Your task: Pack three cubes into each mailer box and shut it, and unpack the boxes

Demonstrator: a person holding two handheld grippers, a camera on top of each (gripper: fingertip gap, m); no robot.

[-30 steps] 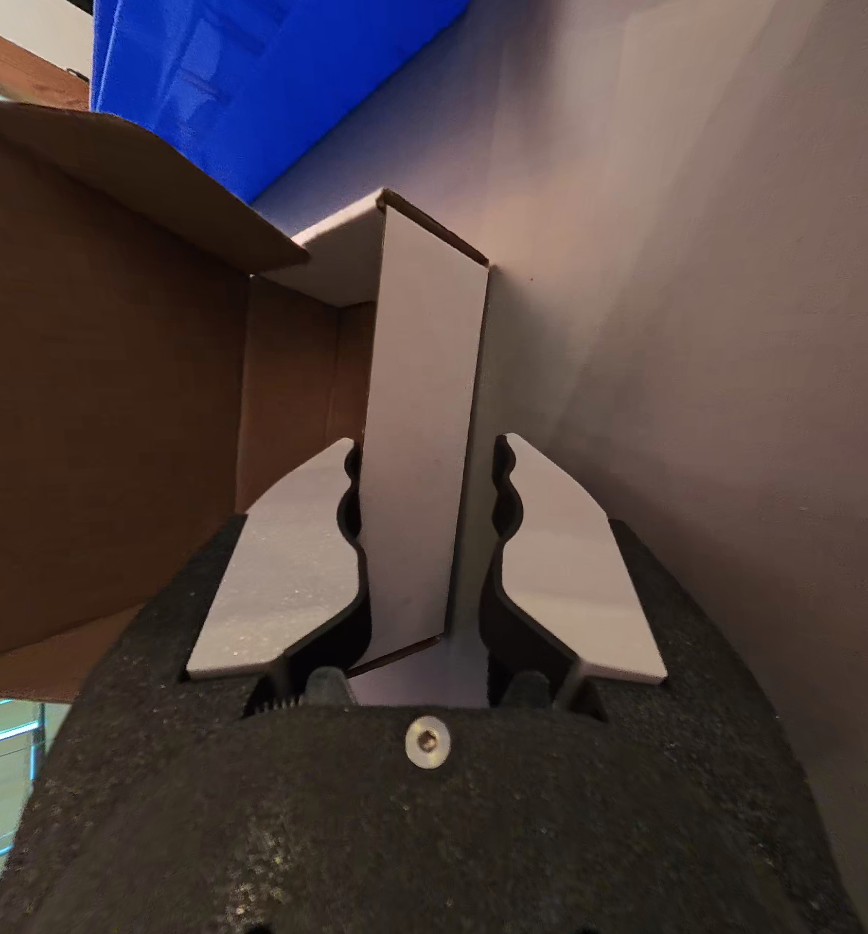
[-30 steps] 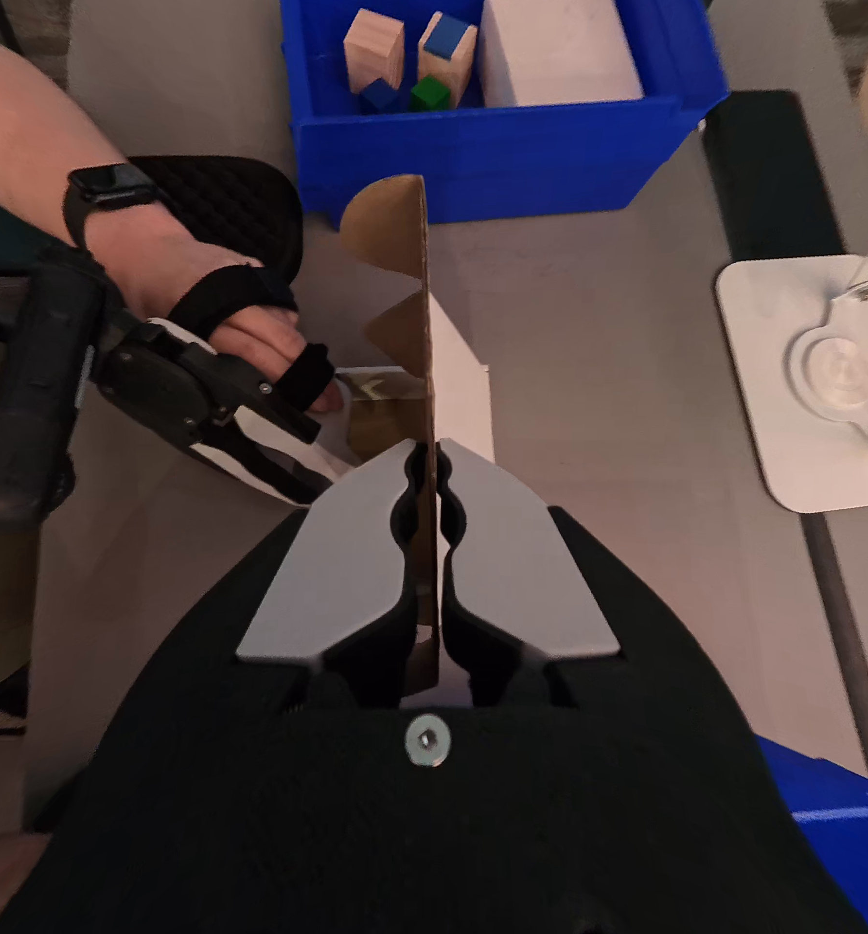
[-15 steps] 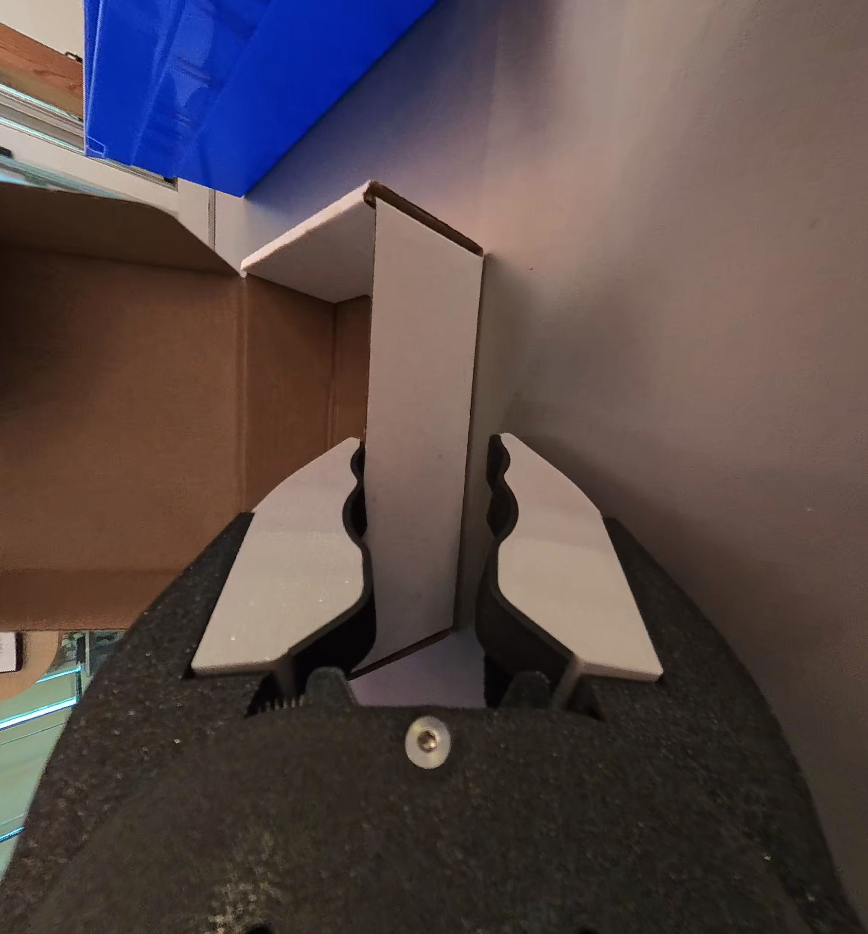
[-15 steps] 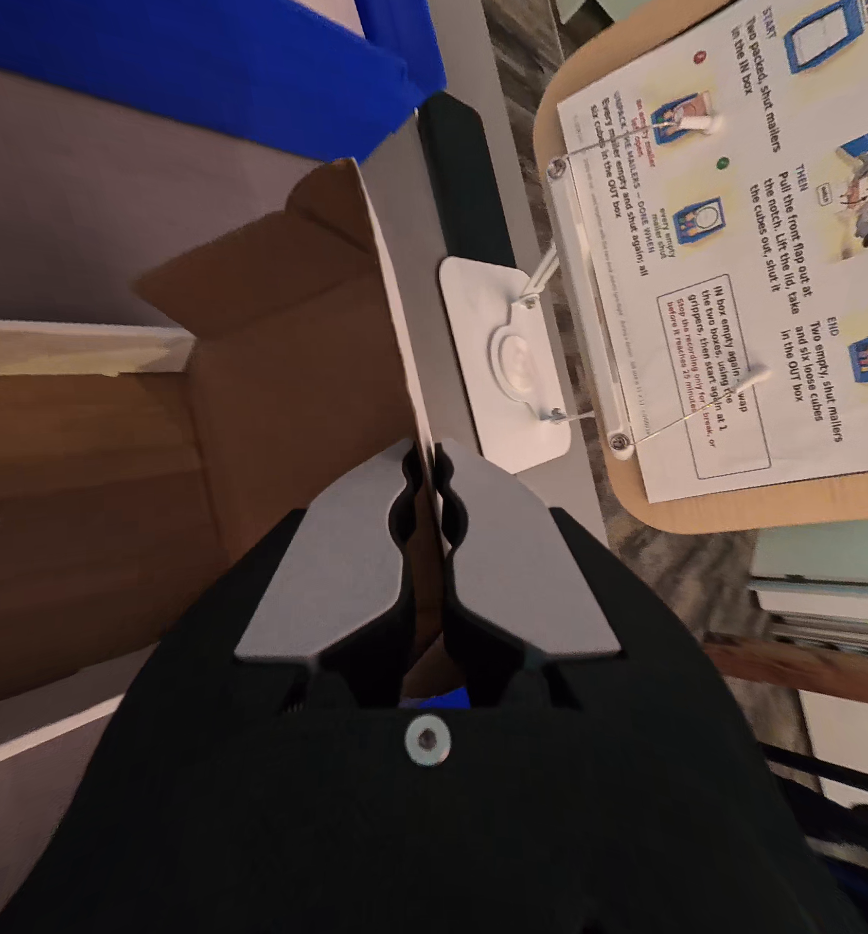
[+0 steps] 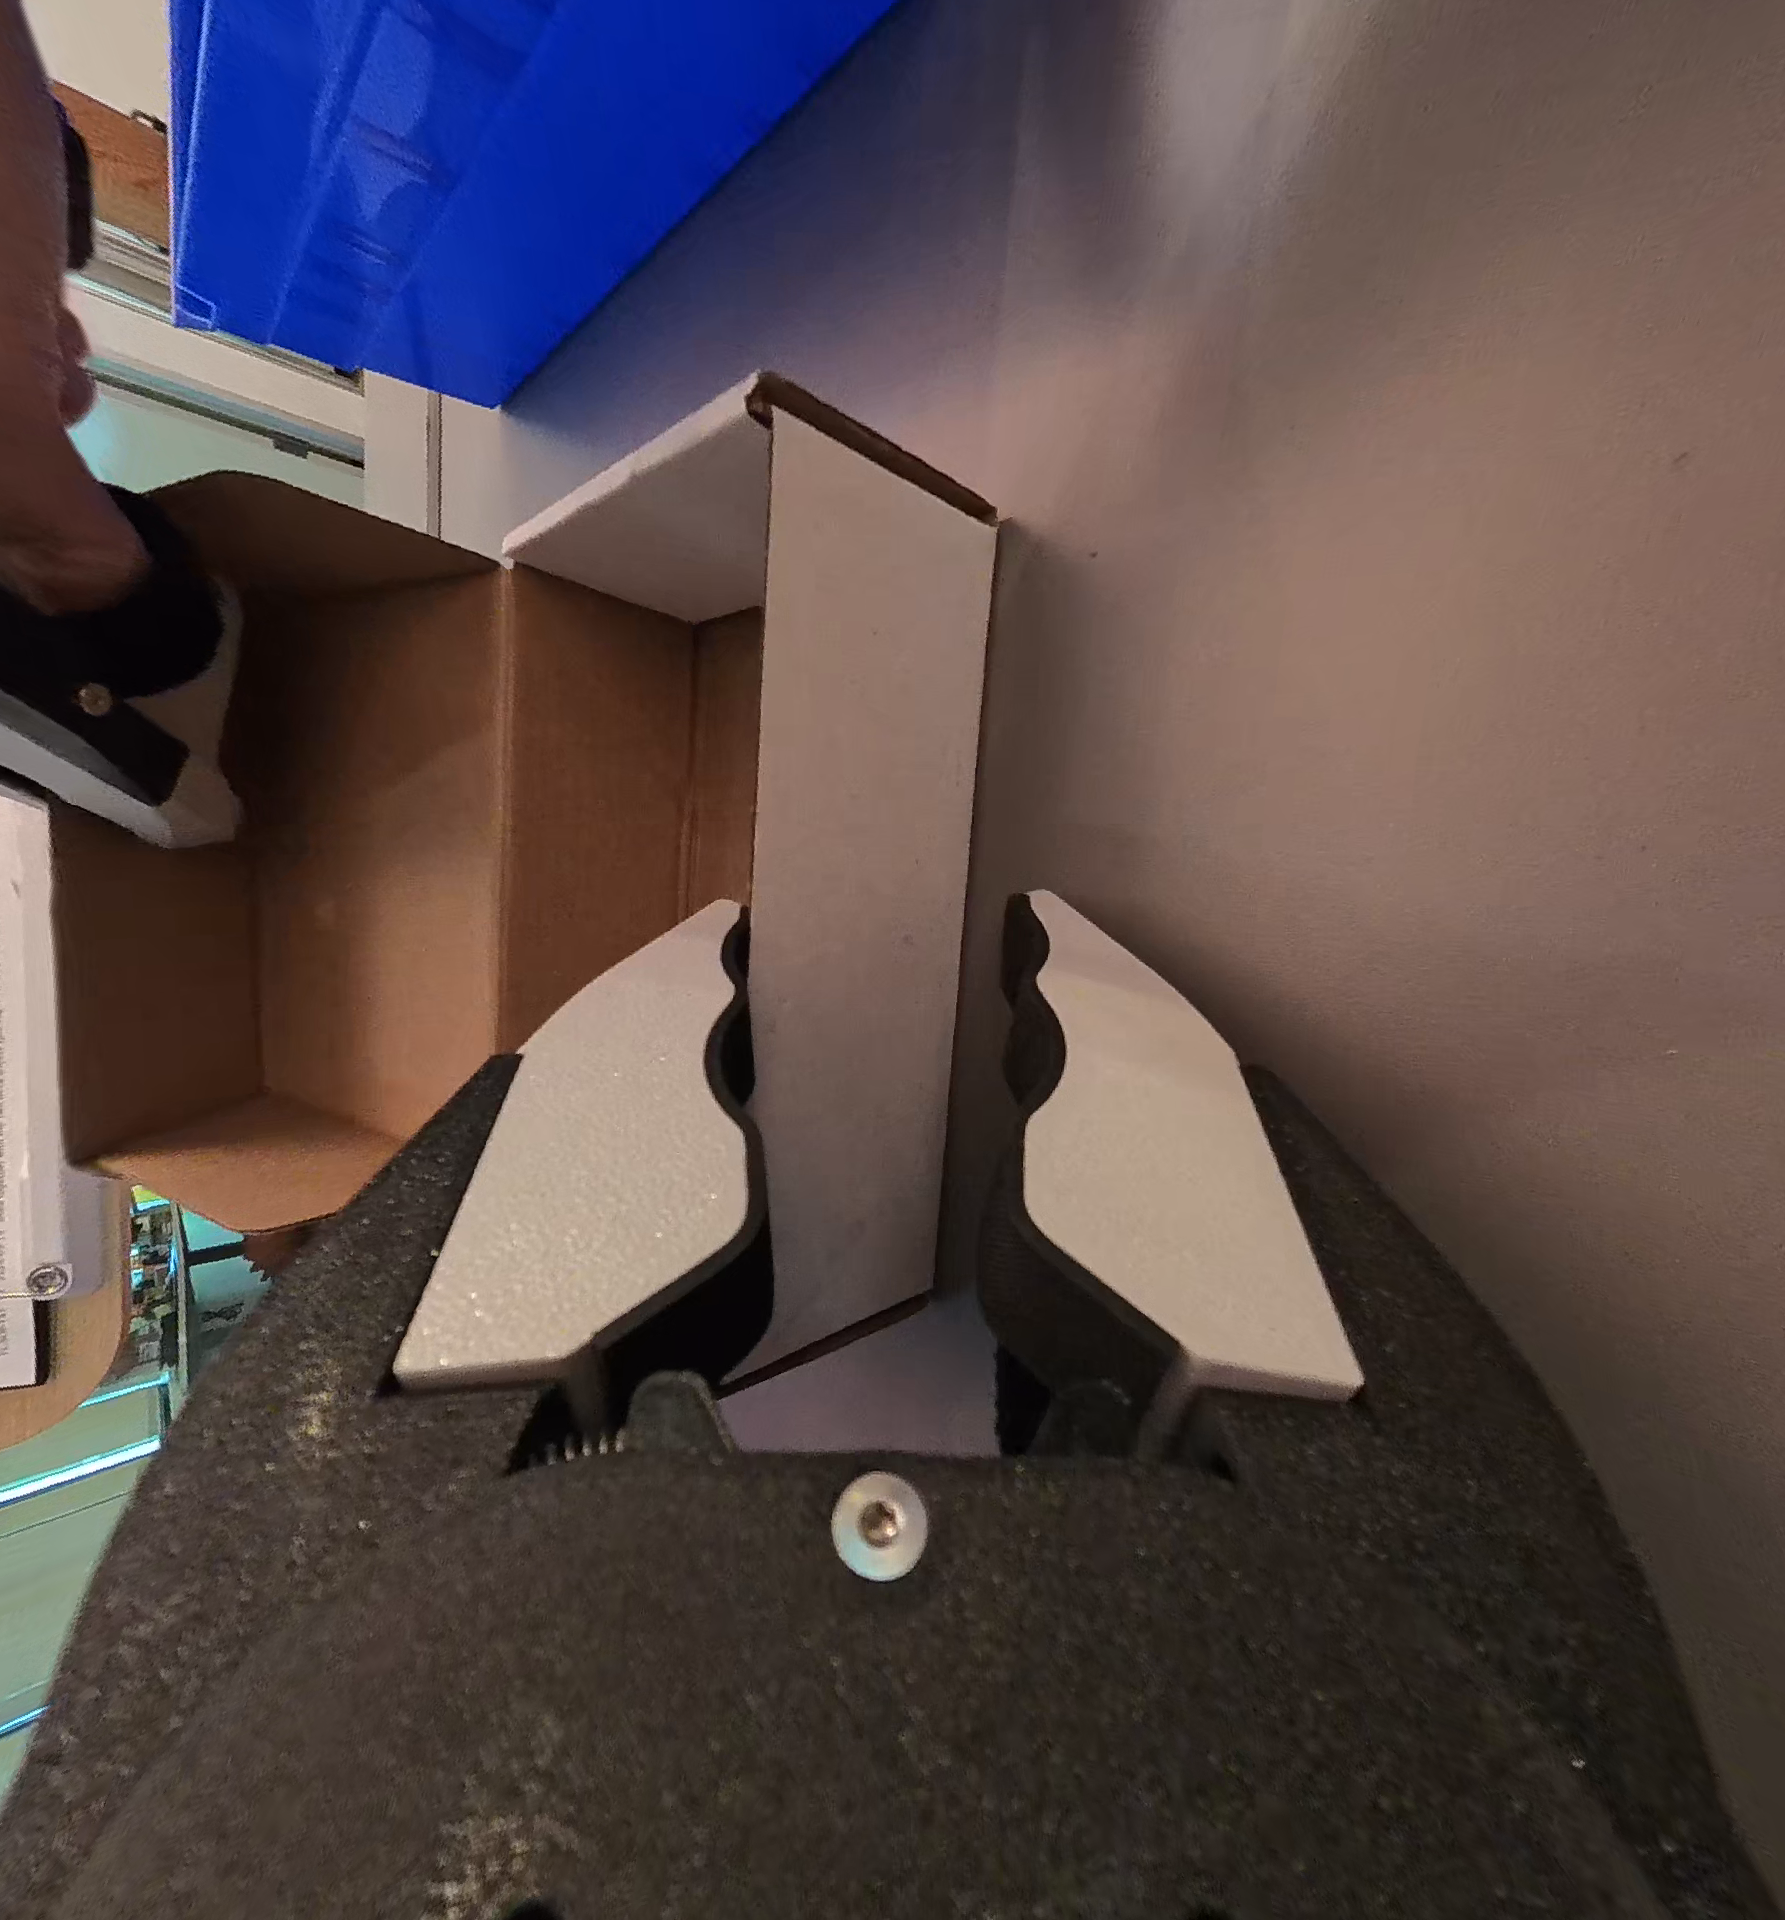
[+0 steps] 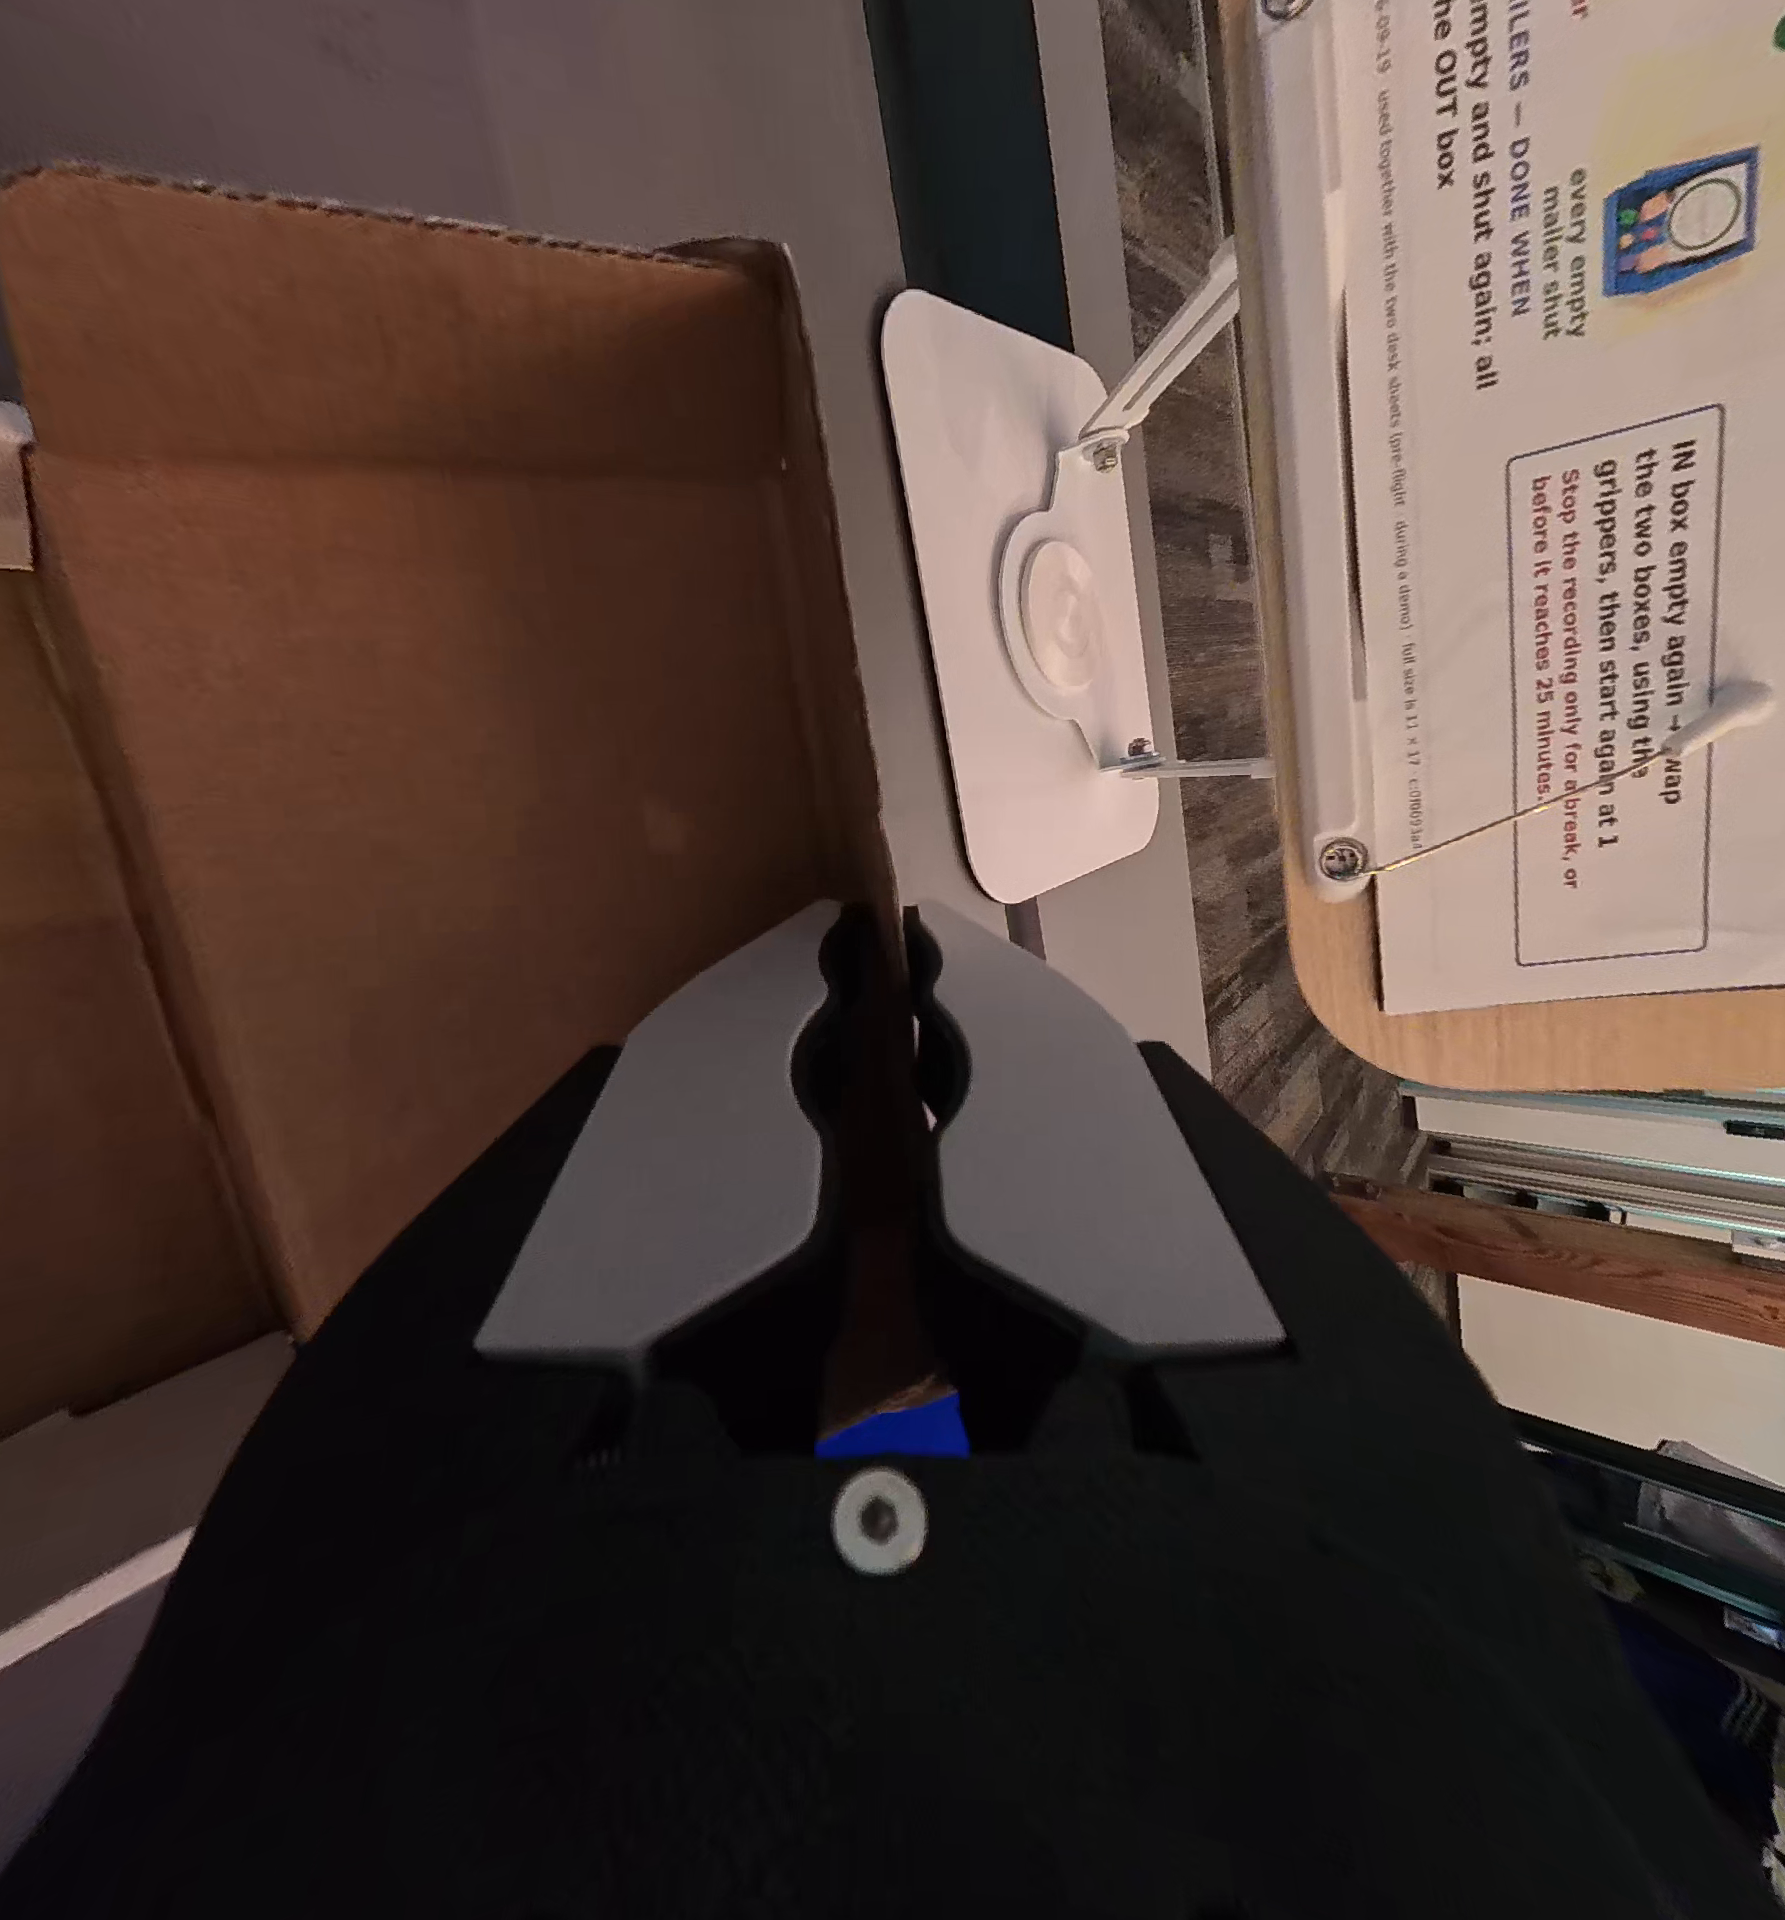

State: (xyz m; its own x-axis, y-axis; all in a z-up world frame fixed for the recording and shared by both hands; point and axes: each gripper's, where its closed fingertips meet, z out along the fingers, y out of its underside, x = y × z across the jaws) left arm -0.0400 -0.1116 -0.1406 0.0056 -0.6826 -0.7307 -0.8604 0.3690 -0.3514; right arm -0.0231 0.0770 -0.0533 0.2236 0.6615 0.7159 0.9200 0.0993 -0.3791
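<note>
The mailer box [image 5: 597,831], white outside and brown inside, lies open on the grey table [image 5: 1439,727]; no cube shows inside it. My left gripper [image 5: 872,914] is open and straddles the box's white side wall [image 5: 867,883]: the left finger touches it and the right finger stands a narrow gap off. My right gripper [image 6: 888,920] is shut on the edge of the brown lid [image 6: 431,623] and holds it swung back. It also shows in the left wrist view [image 5: 181,800], with a hand on it, at the lid's far side.
A blue bin [image 5: 452,156] stands past the box. A white stand base [image 6: 1023,603] sits at the table's edge beside the lid. A printed sheet [image 6: 1594,520] is clipped to a wooden board [image 6: 1490,1049] beyond it. A blue patch [image 6: 893,1429] shows under the right jaws. My hands' fingertips stand some 20 centimetres from each other.
My right gripper has swung the lid from upright over the box to folded back and open. The right hand has come into the left wrist view. The left gripper has stayed put.
</note>
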